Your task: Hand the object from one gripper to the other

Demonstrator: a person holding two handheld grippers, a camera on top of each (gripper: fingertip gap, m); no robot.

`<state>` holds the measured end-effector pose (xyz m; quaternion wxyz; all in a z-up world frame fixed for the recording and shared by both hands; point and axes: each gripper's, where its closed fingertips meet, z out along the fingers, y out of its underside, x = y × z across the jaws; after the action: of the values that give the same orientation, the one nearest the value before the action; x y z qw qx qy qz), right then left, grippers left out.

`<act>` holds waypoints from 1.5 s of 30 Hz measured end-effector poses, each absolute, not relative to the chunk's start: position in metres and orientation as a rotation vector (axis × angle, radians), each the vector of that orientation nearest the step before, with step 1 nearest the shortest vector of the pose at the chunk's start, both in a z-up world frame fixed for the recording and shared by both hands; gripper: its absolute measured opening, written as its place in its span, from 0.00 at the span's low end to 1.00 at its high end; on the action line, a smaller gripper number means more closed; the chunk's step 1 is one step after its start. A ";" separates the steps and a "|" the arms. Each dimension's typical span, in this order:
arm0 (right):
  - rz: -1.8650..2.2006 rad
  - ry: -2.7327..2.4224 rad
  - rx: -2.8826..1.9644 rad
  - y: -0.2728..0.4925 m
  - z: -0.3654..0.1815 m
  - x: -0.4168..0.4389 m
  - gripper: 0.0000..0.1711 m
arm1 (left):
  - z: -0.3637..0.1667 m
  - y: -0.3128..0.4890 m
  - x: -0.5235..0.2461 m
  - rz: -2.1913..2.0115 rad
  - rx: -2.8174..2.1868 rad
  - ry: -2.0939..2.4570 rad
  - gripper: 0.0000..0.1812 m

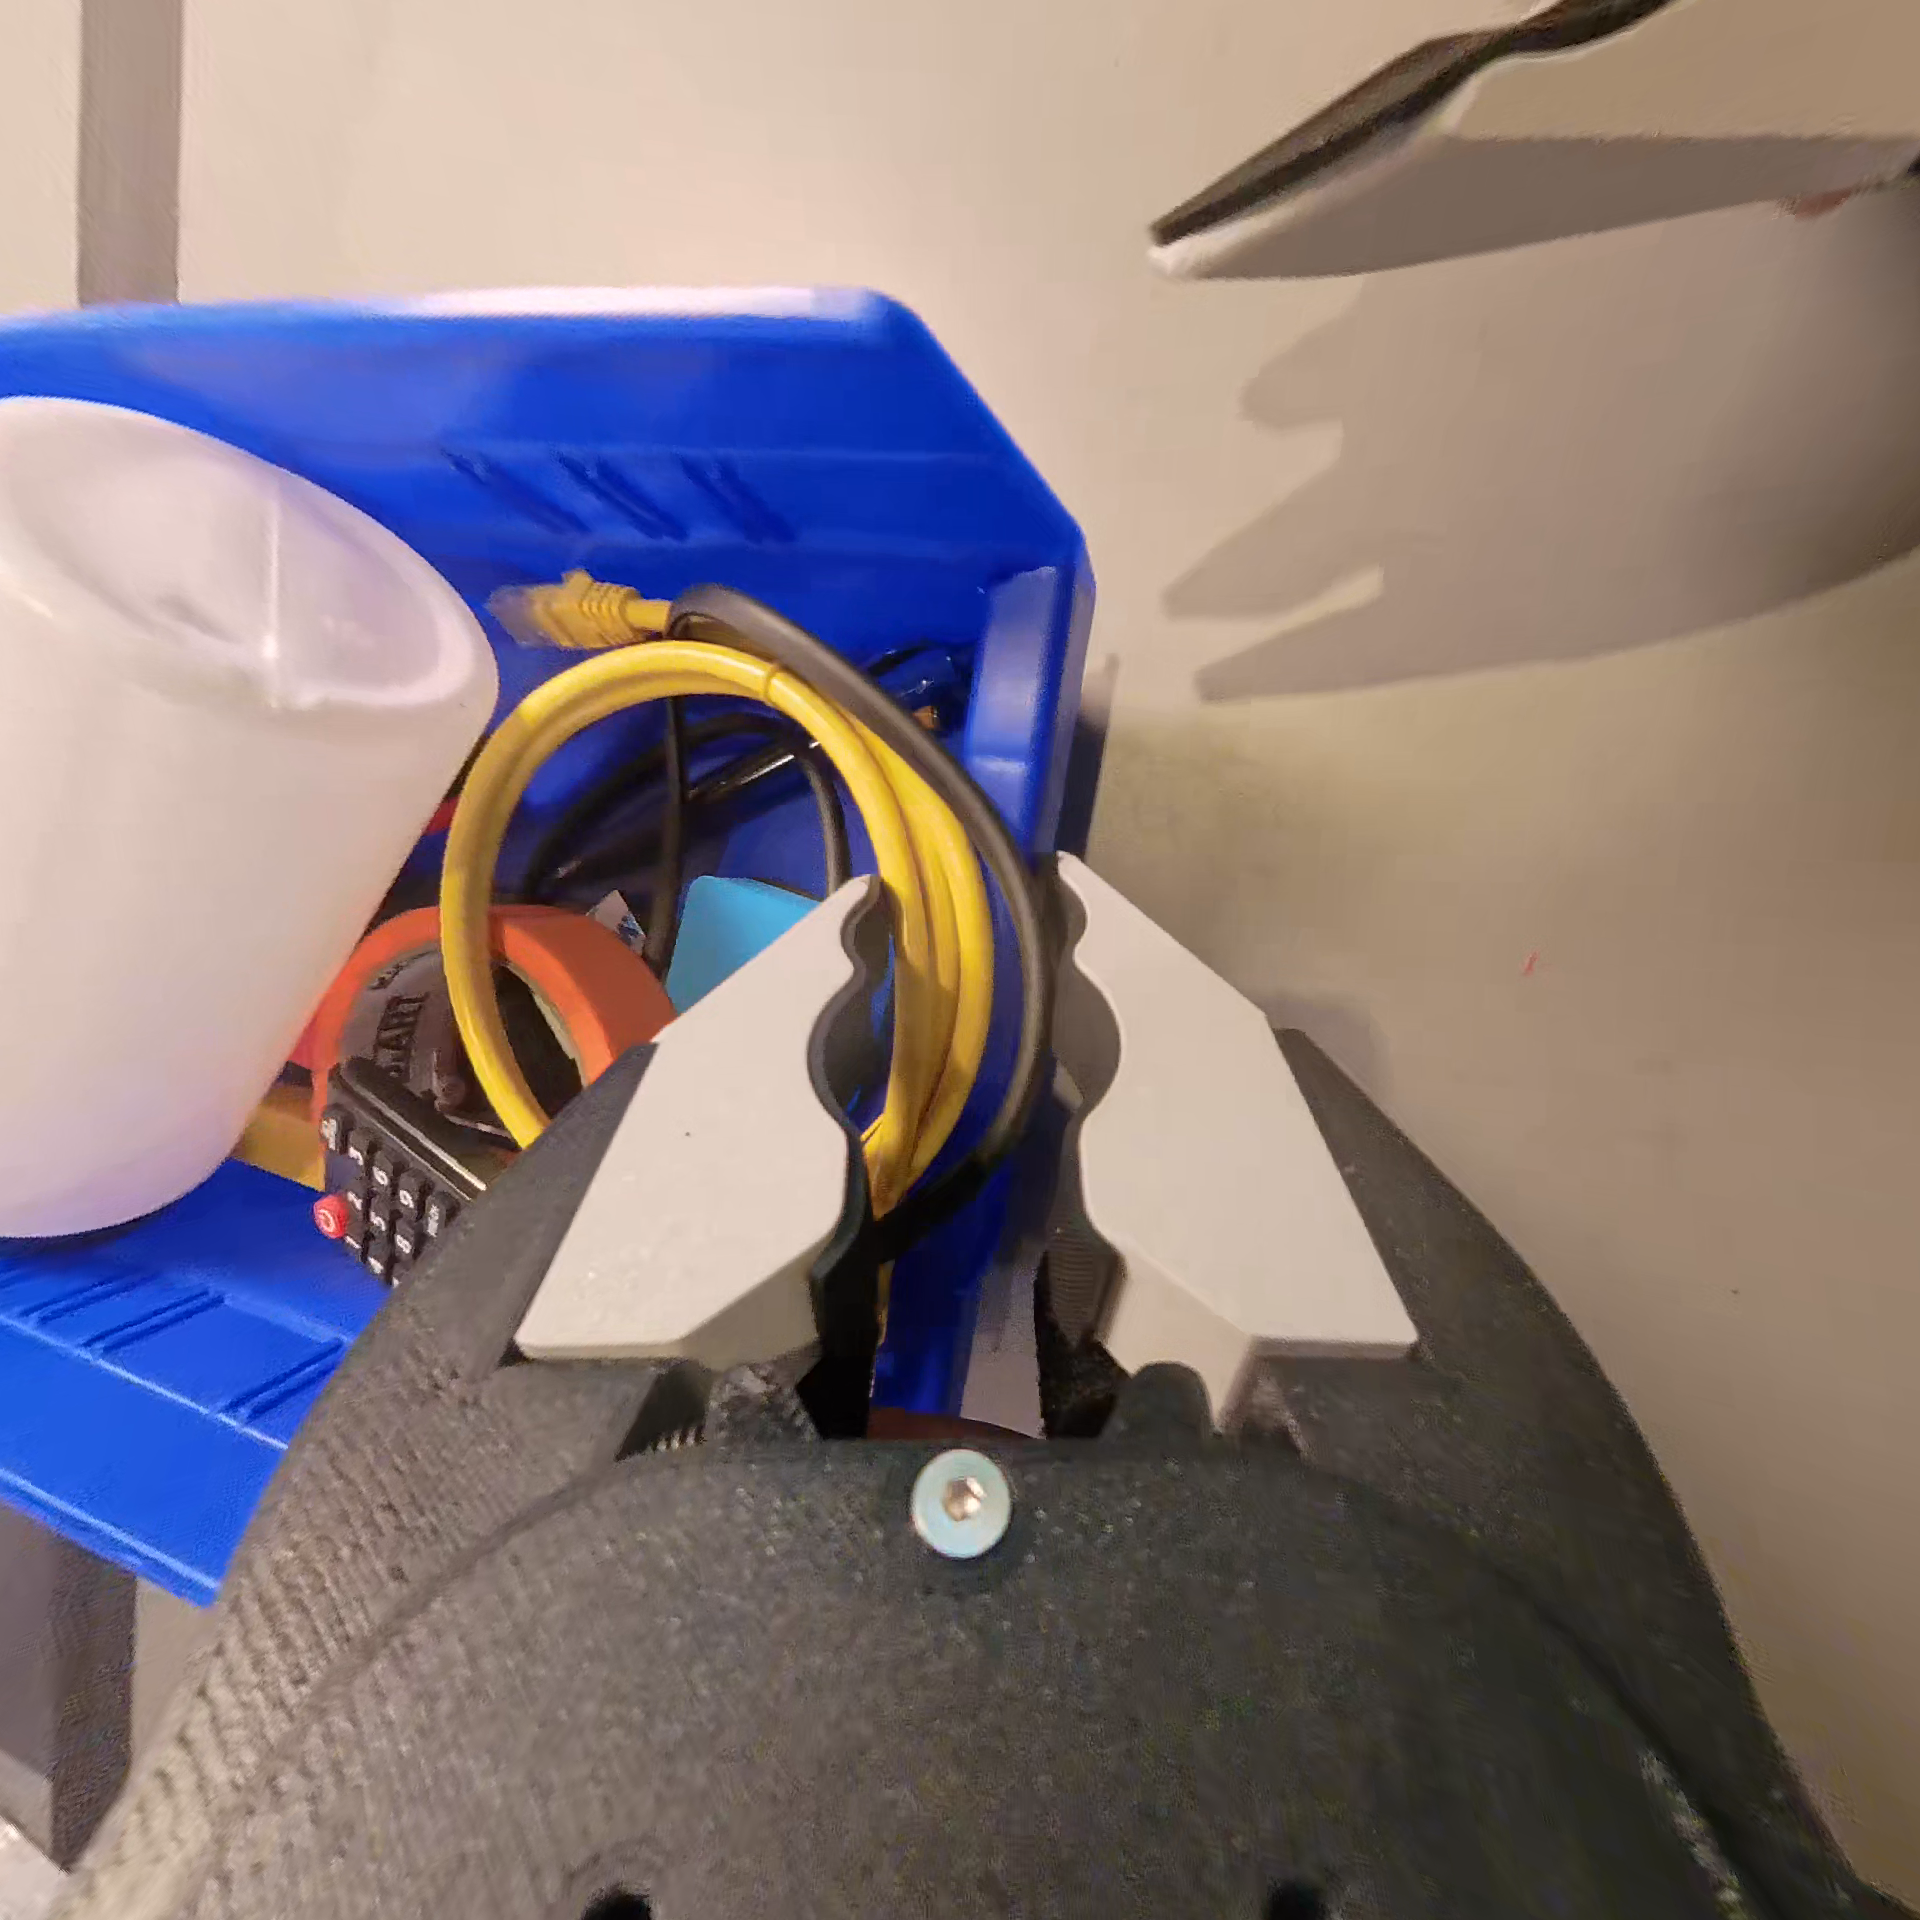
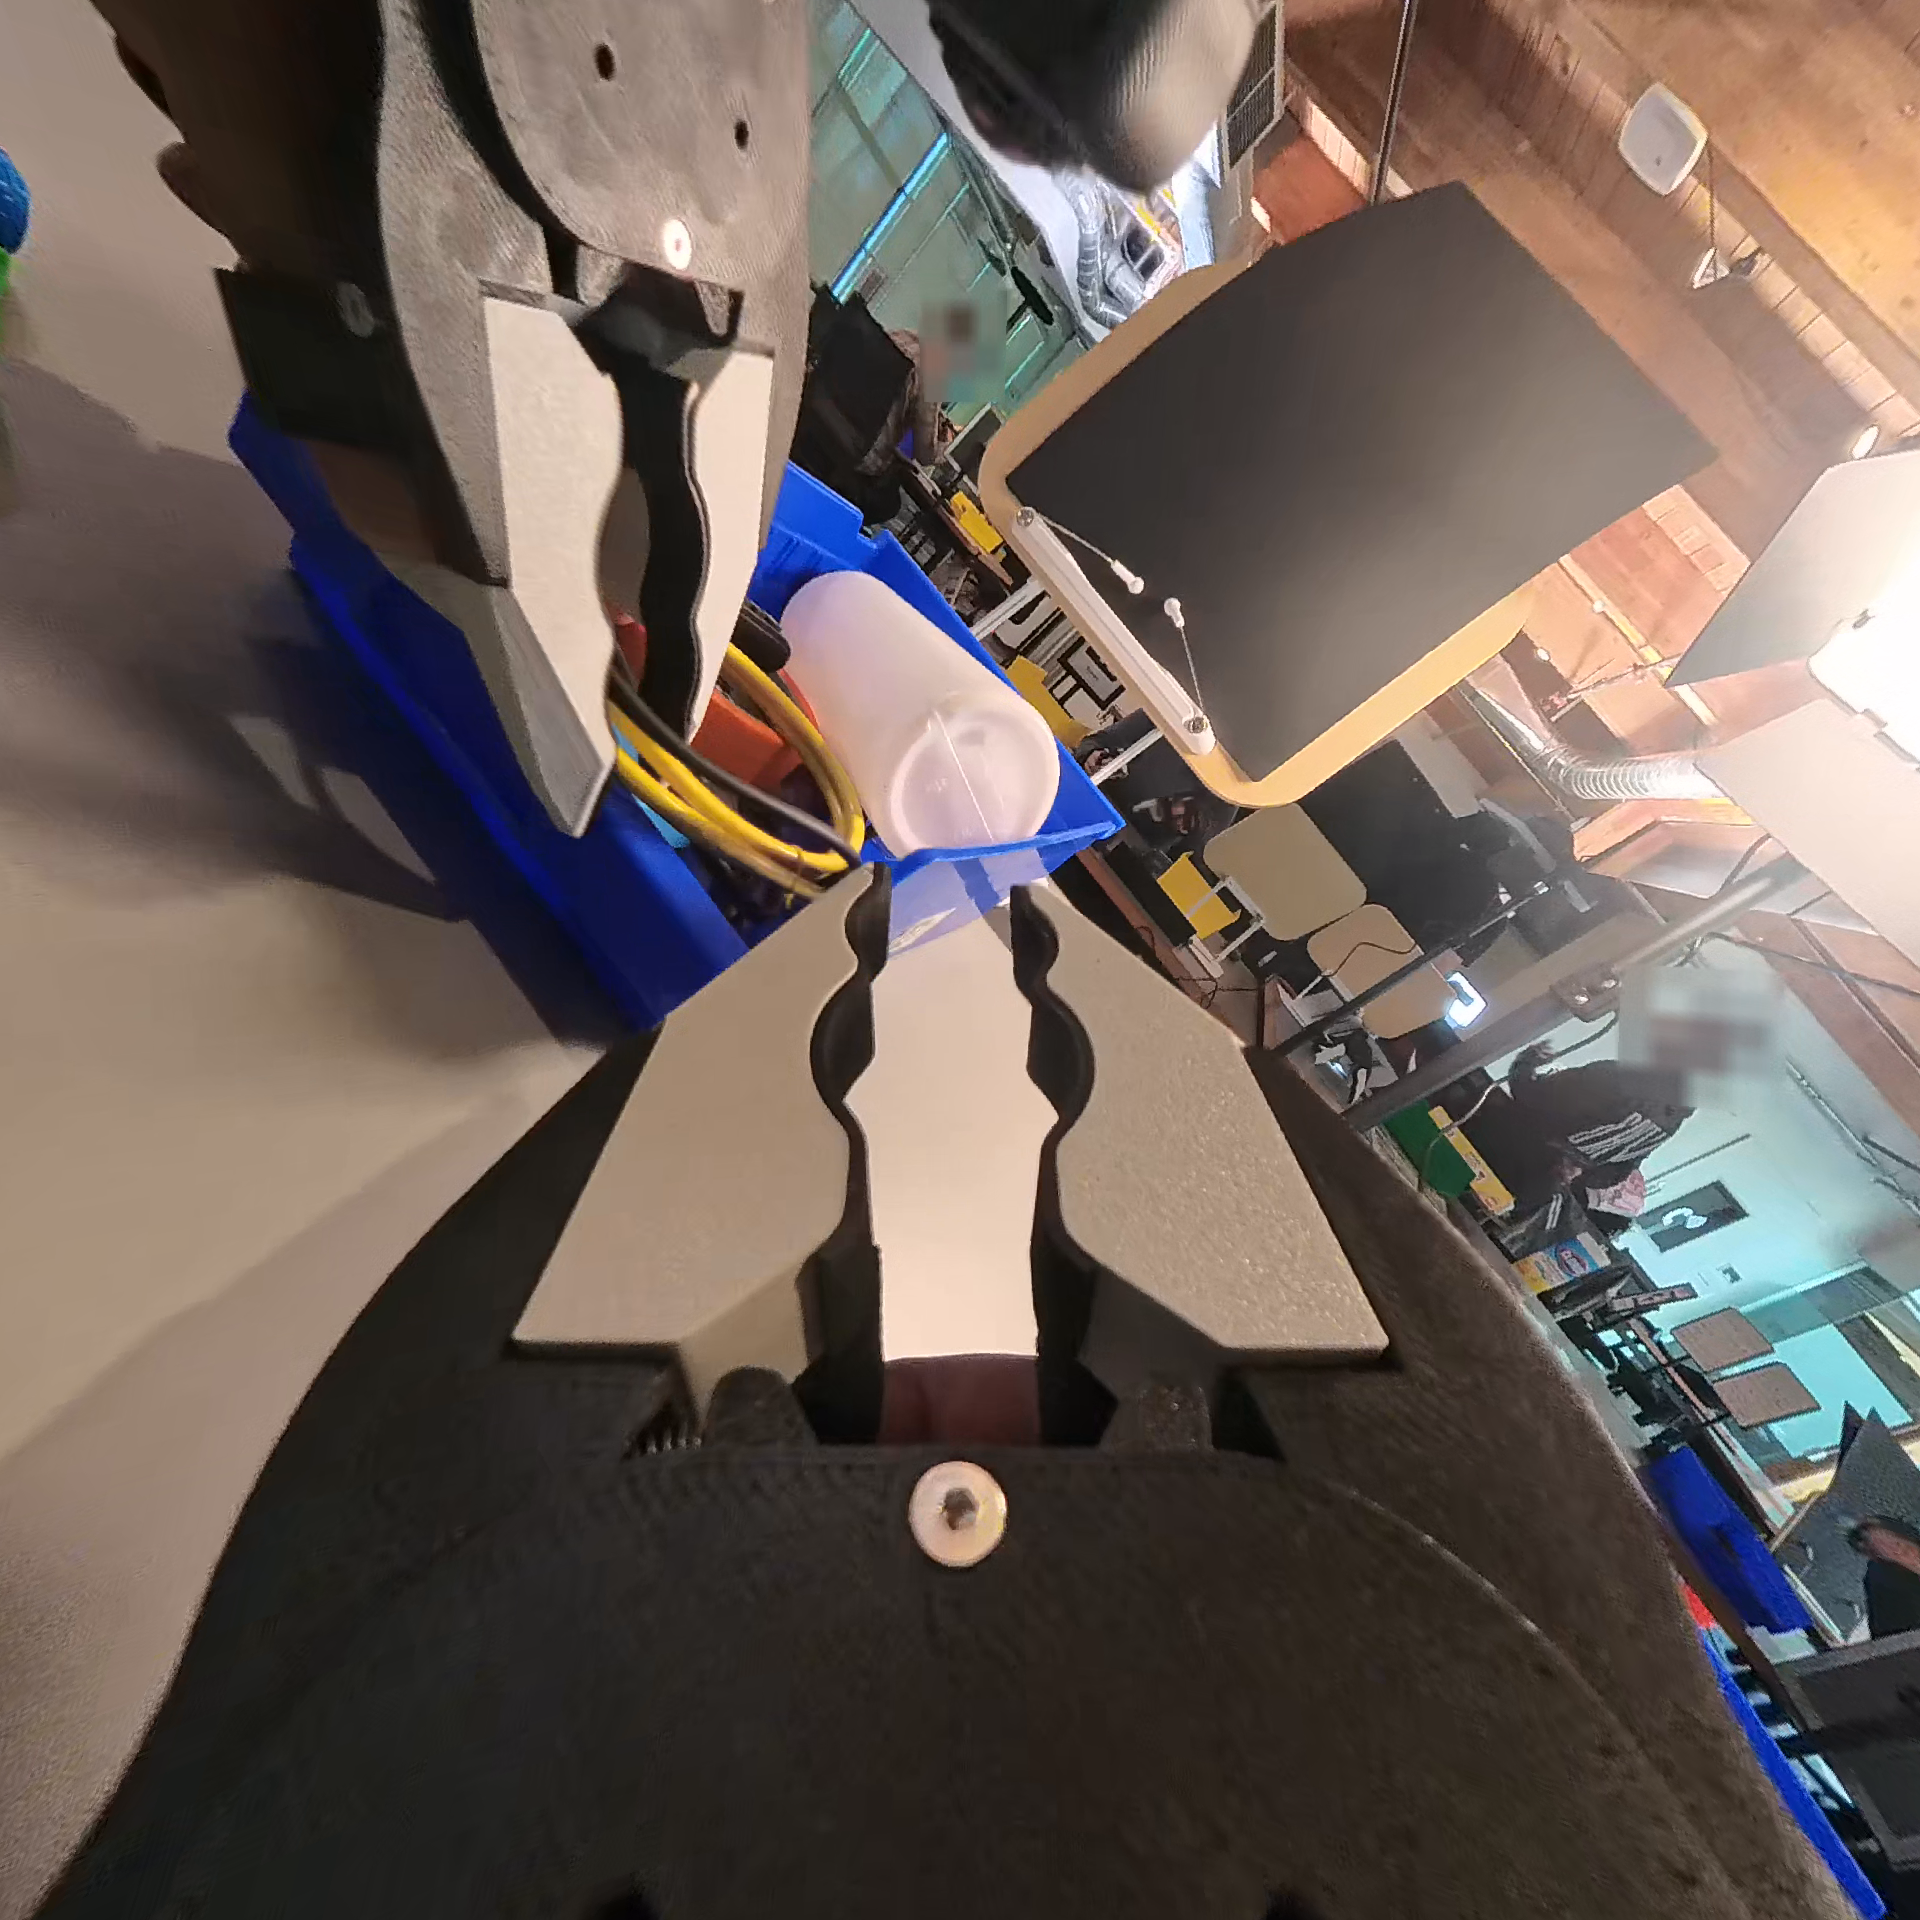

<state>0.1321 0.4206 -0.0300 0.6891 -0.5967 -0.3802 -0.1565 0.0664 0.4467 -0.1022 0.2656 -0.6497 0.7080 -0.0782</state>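
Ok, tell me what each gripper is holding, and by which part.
The left gripper pinches the coiled yellow cable and a black cable at the loop's side, over the blue plastic bin. The right gripper holds nothing.

**Pale bench, 1 blue bin**

The bench (image 1: 1507, 1039) is a plain, pale beige-grey surface with a matte finish, marked by a few faint scuffs and a tiny red speck in the left wrist view. Dark, soft-edged shadows fall across it in both views. Directly on it sits 1 blue plastic bin (image 1: 727, 468), open-topped with ribbed walls, seen tilted in the left wrist view because of the camera angle. In the right wrist view the same blue bin (image 2: 540, 831) rests close to the bench's far edge, beyond which a busy workshop shows. At the far left of that view, small blue and green things touch the frame edge, too cropped to identify
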 end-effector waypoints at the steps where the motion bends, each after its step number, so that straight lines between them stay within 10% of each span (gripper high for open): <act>1: -0.351 -0.852 -1.328 0.419 -0.029 0.131 0.14 | -0.102 0.446 0.066 -0.217 -1.772 1.908 0.15; 23: -0.376 -0.868 -1.319 0.414 -0.032 0.131 0.14 | 0.044 0.514 0.027 -0.592 -1.659 1.089 0.06; 41: -0.385 -0.882 -1.318 0.413 -0.035 0.127 0.14 | -0.020 0.604 -0.050 -0.389 -1.949 0.743 0.04; 45: -0.388 -0.881 -1.314 0.413 -0.034 0.127 0.14 | -0.027 0.601 -0.051 -0.344 -1.959 0.786 0.19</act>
<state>0.1274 0.4126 -0.0338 0.6861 -0.5868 -0.3935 -0.1732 -0.0507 0.6007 -0.0273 0.4805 -0.8033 0.3222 -0.1412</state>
